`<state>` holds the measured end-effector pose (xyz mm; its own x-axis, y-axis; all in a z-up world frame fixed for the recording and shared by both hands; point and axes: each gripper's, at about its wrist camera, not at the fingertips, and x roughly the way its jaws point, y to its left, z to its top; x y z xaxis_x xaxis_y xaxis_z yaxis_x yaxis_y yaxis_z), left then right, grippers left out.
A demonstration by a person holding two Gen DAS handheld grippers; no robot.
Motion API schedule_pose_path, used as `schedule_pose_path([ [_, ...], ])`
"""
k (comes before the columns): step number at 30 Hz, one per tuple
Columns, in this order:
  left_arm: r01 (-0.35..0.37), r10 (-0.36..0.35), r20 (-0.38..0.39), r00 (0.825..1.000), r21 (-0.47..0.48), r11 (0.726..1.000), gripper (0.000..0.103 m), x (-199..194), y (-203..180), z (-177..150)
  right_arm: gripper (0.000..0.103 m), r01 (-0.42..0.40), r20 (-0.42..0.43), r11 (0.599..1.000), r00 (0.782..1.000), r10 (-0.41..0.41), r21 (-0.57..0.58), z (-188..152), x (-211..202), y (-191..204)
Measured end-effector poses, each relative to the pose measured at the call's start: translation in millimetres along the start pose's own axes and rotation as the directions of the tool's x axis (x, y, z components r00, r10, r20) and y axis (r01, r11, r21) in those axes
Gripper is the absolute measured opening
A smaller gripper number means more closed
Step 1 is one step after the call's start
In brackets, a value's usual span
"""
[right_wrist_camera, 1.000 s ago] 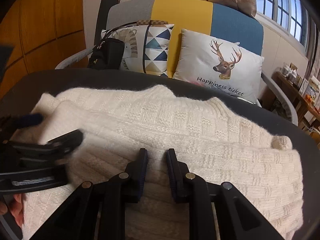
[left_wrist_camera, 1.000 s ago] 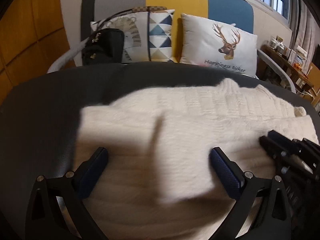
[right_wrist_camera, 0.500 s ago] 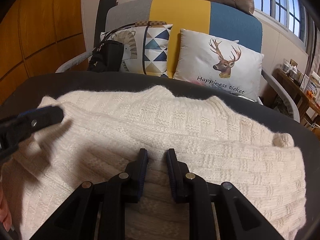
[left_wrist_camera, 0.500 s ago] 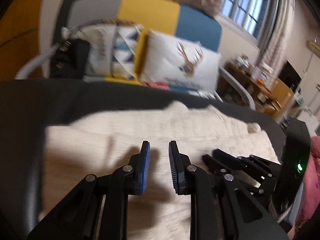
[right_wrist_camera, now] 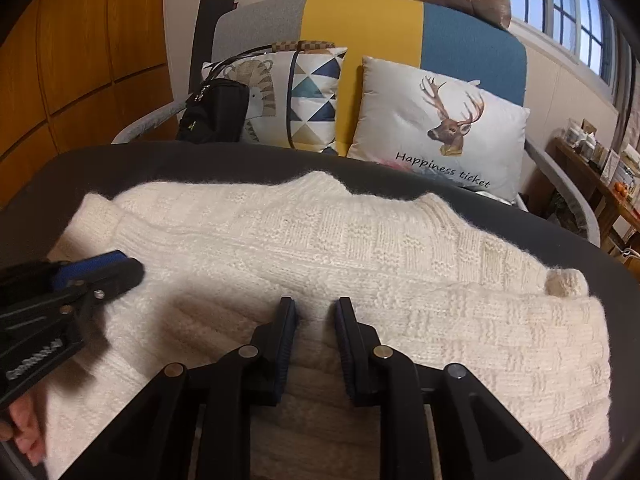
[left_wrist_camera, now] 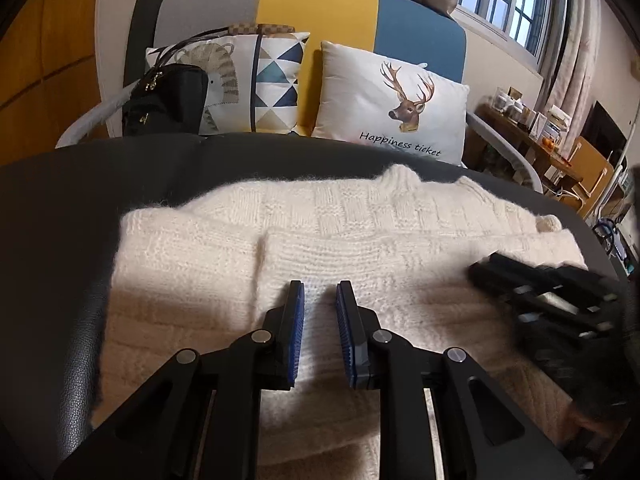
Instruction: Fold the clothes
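Right now a cream sweater [left_wrist_camera: 360, 240] lies folded on the dark counter [left_wrist_camera: 60, 260], with one layer laid over another. It covers most of the counter top.

Over the sweater's near side, the left gripper [left_wrist_camera: 320, 292] has its fingers [left_wrist_camera: 297, 312] close together with a small gap. Nothing is between them. From the right wrist view, this same gripper [right_wrist_camera: 100, 268] comes in from the left edge, low over the sweater, and a bit of a hand [right_wrist_camera: 22, 428] shows below it.

Nearby, the right gripper [right_wrist_camera: 314, 308] is also over the sweater's near part. Its fingers [right_wrist_camera: 288, 332] are close together with a small gap and nothing in it. Whether they touch the knit, I cannot tell.

Behind the counter is a sofa [right_wrist_camera: 472, 40] with a deer pillow [right_wrist_camera: 436, 132], a triangle pillow [right_wrist_camera: 312, 96] and a black bag [right_wrist_camera: 216, 112].
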<state>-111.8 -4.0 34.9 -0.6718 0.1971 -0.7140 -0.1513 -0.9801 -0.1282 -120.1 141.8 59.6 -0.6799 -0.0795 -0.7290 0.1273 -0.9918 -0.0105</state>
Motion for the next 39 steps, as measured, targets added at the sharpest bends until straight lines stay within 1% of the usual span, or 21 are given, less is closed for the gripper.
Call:
schedule_pose_path([
  [3,-0.018,0.017,0.005,1.000,0.016,1.000,0.020,1,-3,0,0.021,-0.101,0.070,0.994,0.992,0.103,-0.026,4,-31,14],
  [5,-0.021,0.021,0.006,1.000,0.021,1.000,0.020,1,-5,1,0.019,-0.112,0.039,0.992,0.993,0.114,-0.061,2,-31,29],
  [6,-0.014,0.014,0.007,1.000,0.015,1.000,0.020,1,-3,1,0.018,-0.124,-0.004,0.991,0.992,0.124,-0.055,0,-25,34],
  [7,-0.007,0.007,0.007,1.000,0.009,1.000,0.020,1,-1,1,0.016,-0.138,-0.049,0.990,0.989,0.137,-0.020,-4,-15,36],
  [10,0.007,-0.007,0.008,1.000,-0.004,1.000,0.020,1,2,1,0.012,-0.132,-0.041,0.990,0.990,0.134,0.052,-14,-11,24],
  [12,0.001,-0.001,0.008,1.000,0.002,1.000,0.020,1,0,0,0.011,-0.110,-0.035,0.991,0.993,0.112,0.076,-16,-14,14],
  [14,-0.004,0.004,0.009,1.000,0.007,1.000,0.020,1,-1,0,0.011,-0.067,-0.034,0.994,0.997,0.071,0.092,-19,-19,-3],
  [18,-0.008,0.008,0.010,1.000,0.010,1.000,0.020,1,-1,0,0.011,0.046,-0.047,0.986,0.998,-0.039,0.160,-34,-30,-61],
  [21,-0.012,0.012,0.011,1.000,0.014,1.000,0.020,1,-2,0,0.011,0.132,-0.063,0.968,0.991,-0.121,0.211,-46,-38,-106],
  [23,-0.014,0.014,0.011,1.000,0.016,1.000,0.020,1,-2,0,0.011,0.189,-0.076,0.951,0.982,-0.175,0.244,-53,-44,-136],
  [25,-0.019,0.019,0.012,1.000,0.020,1.000,0.020,1,-3,0,0.011,0.232,-0.105,0.931,0.972,-0.211,0.281,-63,-43,-161],
  [27,-0.028,0.027,0.012,1.000,0.025,0.999,0.020,1,-5,0,0.010,0.201,-0.093,0.907,0.979,-0.179,0.369,-69,-49,-182],
  [28,-0.032,0.031,0.012,0.999,0.027,0.999,0.020,1,-5,0,0.010,0.192,-0.086,0.899,0.981,-0.171,0.393,-68,-52,-186],
  [30,-0.038,0.037,0.013,0.999,0.031,0.999,0.020,1,-6,0,0.013,0.150,-0.032,0.907,0.988,-0.150,0.392,-59,-60,-178],
  [32,-0.043,0.043,0.013,0.999,0.035,0.998,0.020,1,-7,0,0.014,0.068,0.039,0.929,0.995,-0.088,0.363,-45,-63,-157],
  [34,-0.048,0.047,0.014,0.999,0.038,0.998,0.020,0,-8,0,0.014,-0.009,0.075,0.948,0.997,-0.015,0.320,-34,-58,-132],
  [37,-0.054,0.053,0.015,0.998,0.042,0.998,0.020,0,-9,-1,0.015,-0.132,0.088,0.960,0.990,0.113,0.247,-16,-41,-90],
  [39,-0.057,0.056,0.016,0.998,0.044,0.997,0.020,0,-10,-1,0.014,-0.180,0.059,0.963,0.983,0.171,0.202,-6,-22,-64],
])
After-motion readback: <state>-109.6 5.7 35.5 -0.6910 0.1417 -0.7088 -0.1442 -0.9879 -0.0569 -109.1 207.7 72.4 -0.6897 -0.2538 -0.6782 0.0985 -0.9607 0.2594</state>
